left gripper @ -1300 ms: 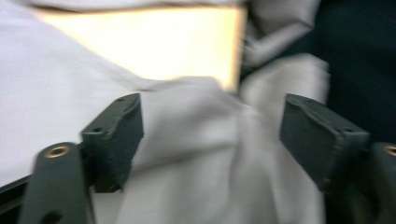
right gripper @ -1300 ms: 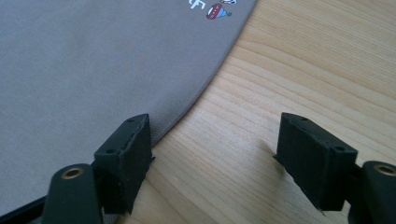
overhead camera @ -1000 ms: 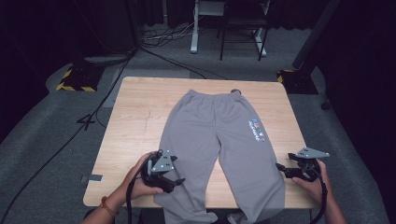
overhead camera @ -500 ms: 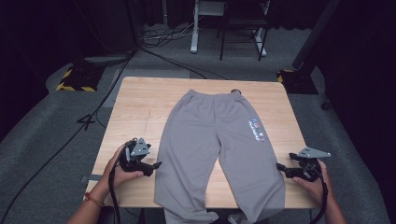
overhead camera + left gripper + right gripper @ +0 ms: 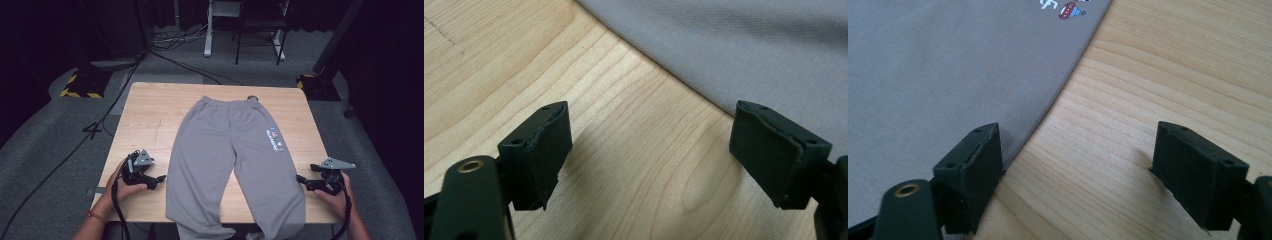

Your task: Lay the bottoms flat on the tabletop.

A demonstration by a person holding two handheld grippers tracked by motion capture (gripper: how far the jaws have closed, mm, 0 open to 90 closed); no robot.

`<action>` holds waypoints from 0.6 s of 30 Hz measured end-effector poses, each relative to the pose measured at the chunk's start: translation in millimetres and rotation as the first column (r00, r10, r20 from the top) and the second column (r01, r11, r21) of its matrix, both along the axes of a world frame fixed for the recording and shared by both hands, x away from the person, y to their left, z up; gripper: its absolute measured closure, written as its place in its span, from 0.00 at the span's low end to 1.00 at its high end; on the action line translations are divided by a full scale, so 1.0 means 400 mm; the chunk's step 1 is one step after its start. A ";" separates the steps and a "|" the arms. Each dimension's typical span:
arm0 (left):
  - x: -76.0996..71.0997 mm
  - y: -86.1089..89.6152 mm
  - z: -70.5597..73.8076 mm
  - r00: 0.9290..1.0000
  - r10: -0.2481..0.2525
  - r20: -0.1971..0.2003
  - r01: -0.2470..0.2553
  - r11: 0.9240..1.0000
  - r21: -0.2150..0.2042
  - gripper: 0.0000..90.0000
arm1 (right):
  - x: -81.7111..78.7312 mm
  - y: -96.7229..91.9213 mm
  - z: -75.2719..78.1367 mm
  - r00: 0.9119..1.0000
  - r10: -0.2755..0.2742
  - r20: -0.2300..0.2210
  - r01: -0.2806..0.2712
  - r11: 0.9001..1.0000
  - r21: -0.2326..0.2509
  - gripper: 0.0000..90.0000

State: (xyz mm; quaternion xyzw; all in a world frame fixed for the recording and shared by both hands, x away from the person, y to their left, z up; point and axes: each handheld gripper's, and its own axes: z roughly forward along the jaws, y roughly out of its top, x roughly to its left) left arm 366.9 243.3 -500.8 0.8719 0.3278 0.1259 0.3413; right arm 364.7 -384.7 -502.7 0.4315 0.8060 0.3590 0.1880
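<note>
Grey sweatpants [image 5: 235, 155] lie flat on the wooden table [image 5: 145, 115], waistband at the far side, both hems hanging over the near edge. A small coloured print [image 5: 275, 137] sits on the right leg. My left gripper [image 5: 159, 180] rests low on bare wood just left of the left leg, open and holding nothing; in the left gripper view its jaws [image 5: 651, 150] stand wide over wood, the fabric edge [image 5: 749, 45] by the right jaw. My right gripper [image 5: 301, 181] sits at the right leg's outer edge. Its jaws [image 5: 1078, 170] have just been opening, with wood between them and cloth [image 5: 948, 75] beside the left jaw.
The near table edge runs just below both hands. Bare wood lies left and right of the sweatpants. Beyond the table on the carpet are cables [image 5: 170, 55], desk and chair legs [image 5: 240, 35] and two yellow-striped bases [image 5: 80, 85].
My left gripper moved left off the left leg's edge onto bare wood and sank lower. The left leg's outer edge now lies a little further left. The right hand stayed put.
</note>
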 end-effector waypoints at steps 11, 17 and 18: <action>0.000 0.004 -0.006 1.000 0.010 -0.005 -0.010 1.000 -0.026 0.18 | -0.001 0.001 0.000 1.000 -0.002 0.002 0.002 1.000 -0.002 0.22; 0.000 0.004 -0.006 1.000 0.010 -0.005 -0.010 1.000 -0.026 0.18 | -0.001 0.001 0.000 1.000 -0.007 0.003 0.007 1.000 -0.004 0.22; 0.000 0.005 -0.006 1.000 0.009 -0.004 -0.009 1.000 -0.026 0.18 | -0.001 0.001 0.000 1.000 -0.007 0.003 0.007 1.000 -0.003 0.22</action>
